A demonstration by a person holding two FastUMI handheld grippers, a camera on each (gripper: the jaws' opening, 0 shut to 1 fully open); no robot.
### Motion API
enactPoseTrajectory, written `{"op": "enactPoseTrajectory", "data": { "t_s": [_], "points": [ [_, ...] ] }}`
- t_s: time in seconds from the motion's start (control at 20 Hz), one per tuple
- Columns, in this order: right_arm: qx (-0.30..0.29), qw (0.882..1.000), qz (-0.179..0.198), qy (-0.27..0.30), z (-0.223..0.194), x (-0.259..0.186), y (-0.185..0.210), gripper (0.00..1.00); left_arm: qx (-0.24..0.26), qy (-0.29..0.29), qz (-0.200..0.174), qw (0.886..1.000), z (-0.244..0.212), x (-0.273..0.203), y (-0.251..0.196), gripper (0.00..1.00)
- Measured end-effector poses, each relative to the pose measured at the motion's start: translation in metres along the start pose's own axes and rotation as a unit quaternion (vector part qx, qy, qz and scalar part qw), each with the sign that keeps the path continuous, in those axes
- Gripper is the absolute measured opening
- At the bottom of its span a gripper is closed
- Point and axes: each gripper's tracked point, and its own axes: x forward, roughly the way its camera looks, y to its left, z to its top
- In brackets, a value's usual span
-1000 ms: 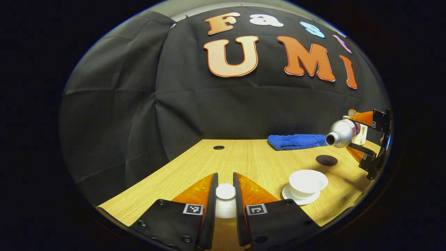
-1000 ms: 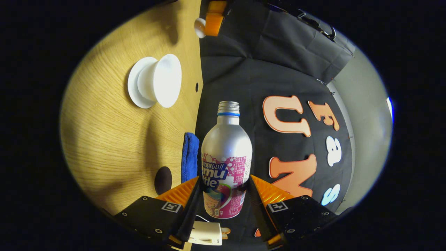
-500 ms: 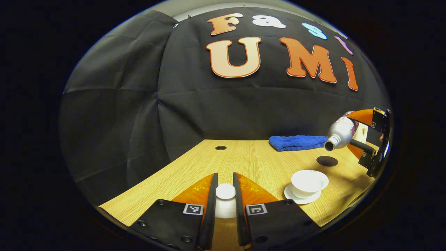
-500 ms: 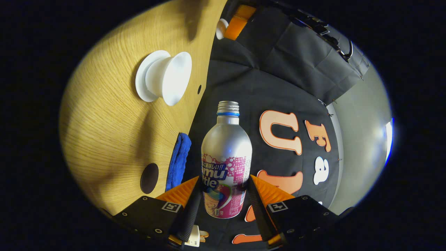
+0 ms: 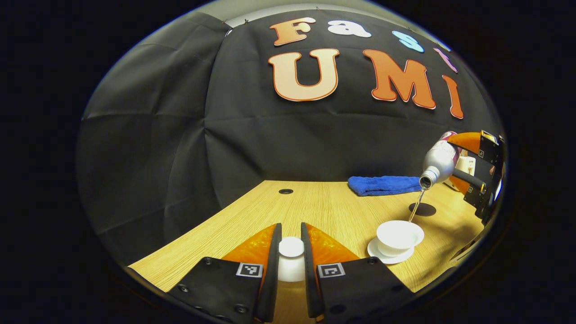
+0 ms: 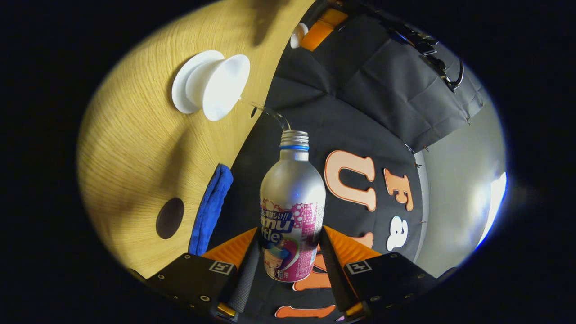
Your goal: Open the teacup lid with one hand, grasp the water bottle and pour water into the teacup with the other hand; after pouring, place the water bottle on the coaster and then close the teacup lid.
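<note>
Above the cup (image 5: 400, 233), the right gripper (image 6: 288, 258) clamps the bottle (image 6: 292, 216) tilted neck-down, while the left gripper (image 5: 291, 252) pinches the lid (image 5: 291, 256).

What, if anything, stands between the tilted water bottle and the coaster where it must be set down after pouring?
Nothing visible does. The right gripper holds the water bottle tilted over the teacup. The coaster lies bare just beyond the cup, with the blue towel farther back, off the path.
</note>
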Motion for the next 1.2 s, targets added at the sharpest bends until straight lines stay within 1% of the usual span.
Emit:
{"op": "enactPoseTrajectory", "data": {
  "t_s": [0.05, 0.1, 0.25, 0.3, 0.35, 0.4, 0.55, 0.8, 1.15, 1.2],
  "points": [
    [-0.004, 1.000, -0.003, 0.000, -0.0004, 0.0008, -0.0016, 0.72, 0.001, -0.001, 0.000, 1.000, 0.0017, 0.0009, -0.0001, 0.30],
    [-0.007, 1.000, -0.006, 0.001, 0.0002, -0.0001, -0.0026, 0.75, 0.001, -0.003, 0.000, 1.000, 0.0032, -0.0003, 0.0000, 0.30],
    [-0.015, 1.000, -0.016, 0.003, 0.0006, -0.0009, -0.0032, 0.75, 0.000, -0.006, -0.003, 1.000, 0.0063, 0.0004, -0.0029, 0.30],
    [-0.020, 0.999, -0.025, 0.003, 0.0020, -0.0014, -0.0051, 0.75, 0.000, -0.007, -0.003, 1.000, 0.0070, -0.0005, -0.0032, 0.30],
    [-0.025, 0.999, -0.032, 0.002, 0.0022, -0.0017, -0.0045, 0.71, -0.001, -0.007, -0.003, 1.000, 0.0079, -0.0008, -0.0034, 0.30],
    [-0.031, 0.999, -0.034, 0.000, 0.0026, -0.0019, -0.0030, 0.75, -0.001, -0.007, -0.003, 1.000, 0.0074, -0.0004, -0.0034, 0.30],
    [-0.047, 0.998, -0.047, -0.004, 0.0011, -0.0009, -0.0073, 0.75, -0.001, -0.005, -0.002, 1.000, 0.0052, 0.0001, -0.0029, 0.30],
    [-0.058, 0.996, -0.072, -0.001, 0.0008, -0.0010, -0.0076, 0.75, -0.003, -0.003, -0.001, 1.000, 0.0025, -0.0007, -0.0028, 0.30],
    [-0.079, 0.993, -0.078, -0.029, 0.0053, -0.0024, -0.0079, 0.75, 0.002, 0.001, -0.002, 1.000, -0.0008, -0.0023, -0.0056, 0.30],
    [-0.080, 0.993, -0.077, -0.033, 0.0085, -0.0015, -0.0055, 0.75, 0.003, 0.000, -0.003, 1.000, -0.0009, -0.0014, -0.0064, 0.34]
  ]
}}
